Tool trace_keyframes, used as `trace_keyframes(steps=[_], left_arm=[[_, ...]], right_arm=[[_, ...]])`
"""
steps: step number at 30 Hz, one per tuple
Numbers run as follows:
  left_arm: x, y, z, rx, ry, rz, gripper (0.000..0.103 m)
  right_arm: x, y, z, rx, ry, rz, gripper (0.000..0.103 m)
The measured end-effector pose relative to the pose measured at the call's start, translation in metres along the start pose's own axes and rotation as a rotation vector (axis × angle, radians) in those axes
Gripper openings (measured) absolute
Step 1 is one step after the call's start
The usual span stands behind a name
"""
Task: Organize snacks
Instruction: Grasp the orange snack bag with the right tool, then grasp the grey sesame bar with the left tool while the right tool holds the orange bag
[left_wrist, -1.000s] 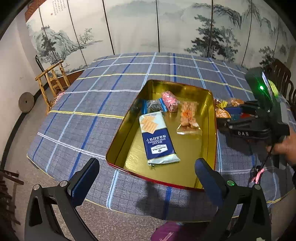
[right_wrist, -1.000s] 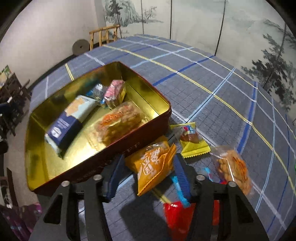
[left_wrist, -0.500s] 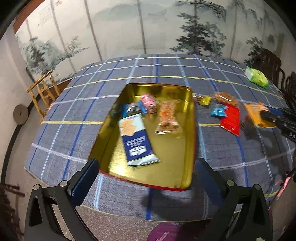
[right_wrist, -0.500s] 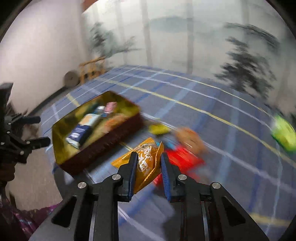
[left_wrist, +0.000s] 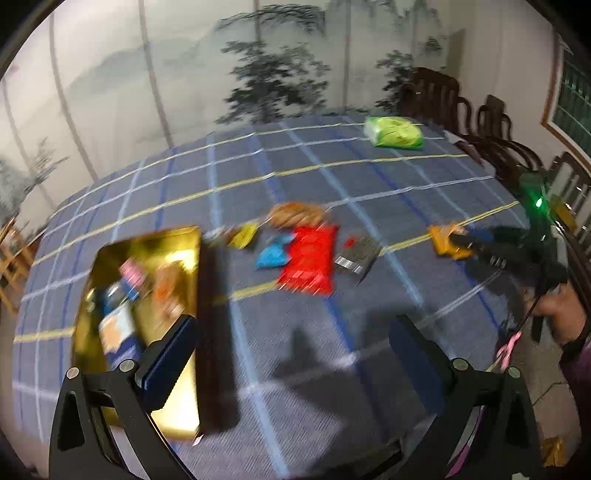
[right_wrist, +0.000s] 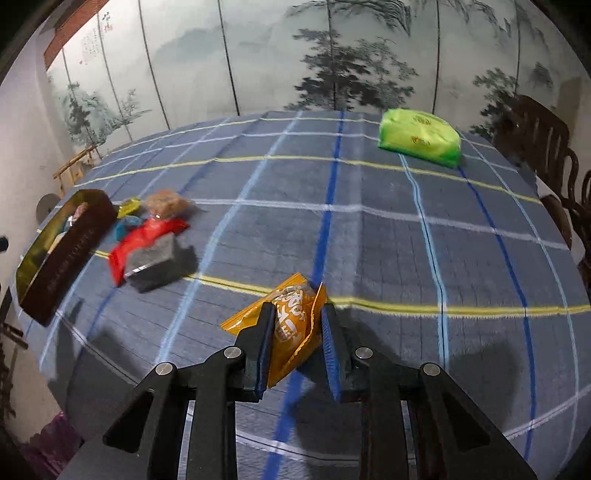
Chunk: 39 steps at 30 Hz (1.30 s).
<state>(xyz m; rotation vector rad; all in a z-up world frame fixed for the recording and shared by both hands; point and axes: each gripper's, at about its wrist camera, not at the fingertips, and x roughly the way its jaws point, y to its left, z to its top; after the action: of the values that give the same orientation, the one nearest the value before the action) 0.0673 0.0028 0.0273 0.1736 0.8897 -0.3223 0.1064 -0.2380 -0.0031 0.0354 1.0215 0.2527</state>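
From the left wrist view, blurred, the left gripper (left_wrist: 291, 354) hangs with its jaws spread wide and nothing between them, above a checked blue tablecloth (left_wrist: 369, 184). A gold tin (left_wrist: 192, 266) holding several snacks sits beneath its left finger. Just right of the tin lie a yellow packet (left_wrist: 245, 234), a blue packet (left_wrist: 271, 254) and a red packet (left_wrist: 310, 258). Far right of the tin, the right gripper (left_wrist: 461, 242) carries an orange packet (left_wrist: 443, 240). From the right wrist view, the right gripper (right_wrist: 295, 332) is clamped on the orange packet (right_wrist: 291, 325), held above the cloth well right of the tin (right_wrist: 62, 254). A green packet (right_wrist: 419, 142) lies far beyond, across the cloth from the tin.
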Motion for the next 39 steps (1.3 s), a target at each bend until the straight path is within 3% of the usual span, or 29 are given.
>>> trace_keyframes(steps=[4, 9, 11, 14, 21, 23, 24, 25, 26, 27, 30, 35, 39], left_arm=[[0.021, -0.019, 0.021, 0.078, -0.028, -0.062, 0.102], [0.057, -0.051, 0.042, 0.255, -0.018, -0.137, 0.101], [0.075, -0.057, 0.048, 0.296, 0.017, -0.149, 0.095], [0.102, -0.06, 0.056, 0.318, 0.079, -0.159, 0.089], [0.132, -0.067, 0.064, 0.361, 0.138, -0.176, 0.086], [0.139, -0.072, 0.062, 0.384, 0.165, -0.195, 0.077], [0.142, -0.075, 0.06, 0.404, 0.18, -0.198, 0.066], [0.147, -0.079, 0.059, 0.424, 0.204, -0.199, 0.049], [0.149, -0.081, 0.056, 0.437, 0.216, -0.187, 0.046], [0.153, -0.084, 0.053, 0.455, 0.218, -0.165, 0.031], [0.156, -0.084, 0.051, 0.423, 0.234, -0.197, 0.031], [0.134, -0.088, 0.037, 0.368, 0.202, -0.166, 0.031], [0.102, -0.084, 0.024, 0.242, 0.168, -0.172, 0.031]], right_arm=[[0.003, -0.006, -0.004, 0.021, -0.018, 0.018, 0.026], [0.009, -0.009, -0.006, 0.051, -0.037, 0.03, 0.032], [0.014, -0.011, -0.007, 0.068, -0.036, 0.028, 0.041], [0.022, -0.017, -0.009, 0.111, -0.024, 0.044, 0.056], [0.026, -0.018, -0.007, 0.119, -0.039, 0.046, 0.055], [0.027, -0.016, -0.007, 0.112, -0.041, 0.041, 0.054], [0.027, -0.015, -0.008, 0.106, -0.041, 0.042, 0.052], [0.027, -0.014, -0.008, 0.102, -0.042, 0.046, 0.045], [0.027, -0.013, -0.008, 0.095, -0.043, 0.048, 0.039], [0.027, -0.012, -0.009, 0.087, -0.043, 0.051, 0.037], [0.027, -0.011, -0.009, 0.086, -0.044, 0.053, 0.036], [0.027, -0.009, -0.009, 0.084, -0.045, 0.051, 0.036], [0.027, -0.008, -0.009, 0.085, -0.044, 0.049, 0.036]])
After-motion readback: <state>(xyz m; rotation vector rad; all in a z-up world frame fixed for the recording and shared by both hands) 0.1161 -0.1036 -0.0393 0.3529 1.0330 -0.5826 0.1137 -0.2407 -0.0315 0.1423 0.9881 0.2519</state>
